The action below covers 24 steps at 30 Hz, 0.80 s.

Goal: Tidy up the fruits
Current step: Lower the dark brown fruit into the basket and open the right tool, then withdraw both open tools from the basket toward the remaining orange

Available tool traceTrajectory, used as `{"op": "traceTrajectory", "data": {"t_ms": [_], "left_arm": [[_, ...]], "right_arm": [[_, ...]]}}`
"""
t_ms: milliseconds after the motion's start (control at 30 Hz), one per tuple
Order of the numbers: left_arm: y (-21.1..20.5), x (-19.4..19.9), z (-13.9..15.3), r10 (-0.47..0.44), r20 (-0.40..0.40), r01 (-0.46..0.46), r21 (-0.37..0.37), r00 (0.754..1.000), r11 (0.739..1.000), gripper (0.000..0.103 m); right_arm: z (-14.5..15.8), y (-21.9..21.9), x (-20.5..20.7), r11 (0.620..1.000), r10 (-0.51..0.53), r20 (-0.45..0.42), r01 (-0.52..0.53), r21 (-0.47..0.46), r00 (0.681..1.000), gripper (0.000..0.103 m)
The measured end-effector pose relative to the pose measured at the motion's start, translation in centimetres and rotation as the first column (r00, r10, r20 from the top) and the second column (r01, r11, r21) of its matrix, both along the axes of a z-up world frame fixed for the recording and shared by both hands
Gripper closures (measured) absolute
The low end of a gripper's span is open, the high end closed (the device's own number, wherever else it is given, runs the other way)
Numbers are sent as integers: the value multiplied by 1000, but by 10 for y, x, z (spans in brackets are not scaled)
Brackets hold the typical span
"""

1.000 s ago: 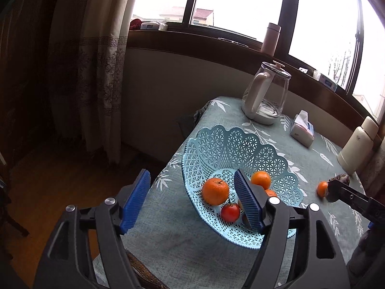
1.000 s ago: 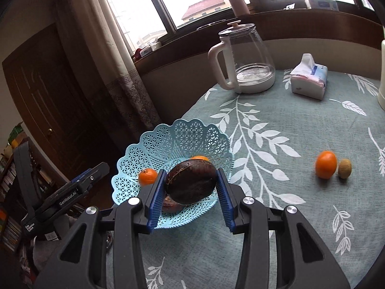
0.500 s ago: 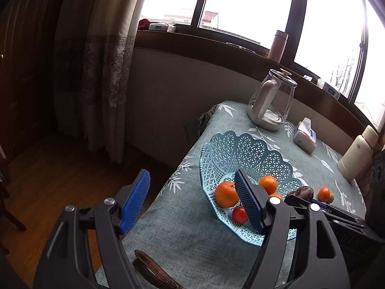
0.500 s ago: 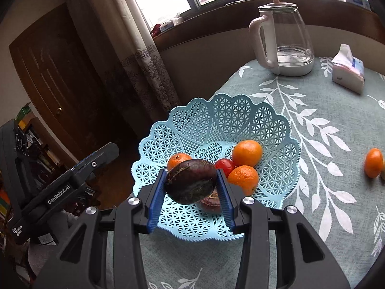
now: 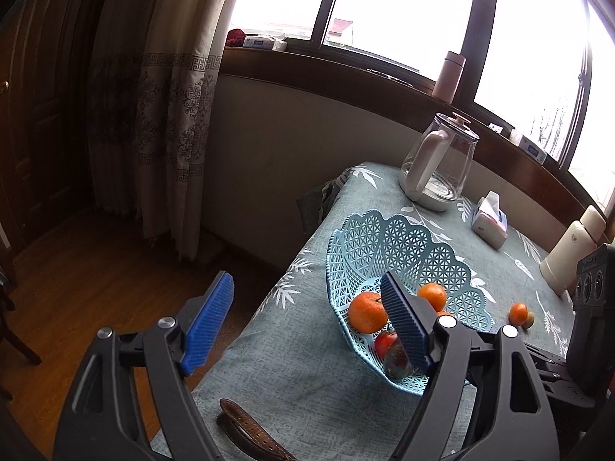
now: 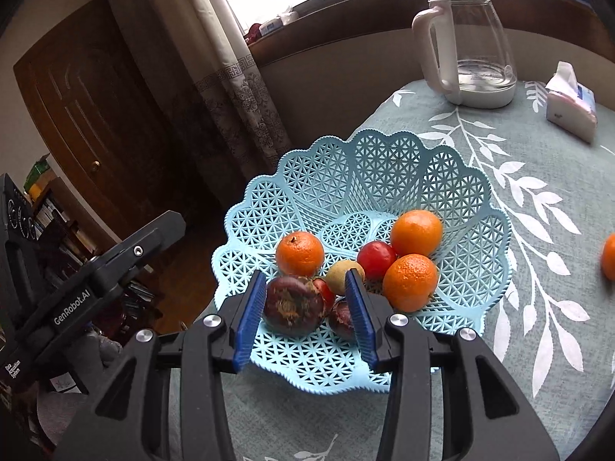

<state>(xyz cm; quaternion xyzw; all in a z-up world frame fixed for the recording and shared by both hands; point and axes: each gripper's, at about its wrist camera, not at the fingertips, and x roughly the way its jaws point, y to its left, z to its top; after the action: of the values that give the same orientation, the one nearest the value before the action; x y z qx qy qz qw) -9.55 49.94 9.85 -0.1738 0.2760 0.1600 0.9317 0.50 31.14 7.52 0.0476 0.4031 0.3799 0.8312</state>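
In the right wrist view, the right gripper (image 6: 307,313) sits low in the frame's centre over the near side of the basket (image 6: 384,176). Its blue pads are spread, and the dark fruit (image 6: 294,305) lies between them against the left pad, with a gap to the right pad; nothing is clamped. This fruit rests on the basket floor beside a second dark fruit (image 6: 342,319), a small red fruit (image 6: 326,294) and a kiwi (image 6: 342,274). Further in lie three oranges (image 6: 300,252), a larger red fruit (image 6: 376,259) among them.

At the right edge of that frame, one orange (image 6: 609,255) is cut off by the border; it sits on the table (image 6: 538,176) outside the basket. The left wrist view shows it at mid right, touching a small kiwi (image 5: 529,319).

The left gripper (image 5: 309,324) hangs wide open and empty near the table's near edge, its left pad over the wooden floor (image 5: 96,269), its right pad in front of the basket. A brown strap (image 5: 250,432) lies at the bottom centre.

A glass kettle (image 6: 471,46) and a tissue pack (image 6: 570,105) stand at the upper right of the right wrist view.
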Motion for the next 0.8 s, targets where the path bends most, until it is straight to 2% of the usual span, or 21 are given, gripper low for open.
{"op": "traceTrajectory", "data": {"t_ms": [367,467,567,633,800], "left_arm": [[-4,0,1,-9,2,9,0,1000,1000,22],[-5,0,2,-12,3,12,0,1000,1000,21],[-6,1,2,-15,5,15,-3,1000,1000,13],[-6,1,2,-19,5,19,-12,1000,1000,12],[-9,2,2,-30,6,30,-24,1000,999,6]], "right_arm": [[3,-28,7,996,-83,-6,83,31,997,57],[3,-35,6,994,-106,-2,106,38,994,52],[4,-40,6,991,-130,10,129,42,991,45],[5,-45,5,987,-151,17,150,50,988,38],[4,-58,9,979,-197,12,195,66,980,30]]}}
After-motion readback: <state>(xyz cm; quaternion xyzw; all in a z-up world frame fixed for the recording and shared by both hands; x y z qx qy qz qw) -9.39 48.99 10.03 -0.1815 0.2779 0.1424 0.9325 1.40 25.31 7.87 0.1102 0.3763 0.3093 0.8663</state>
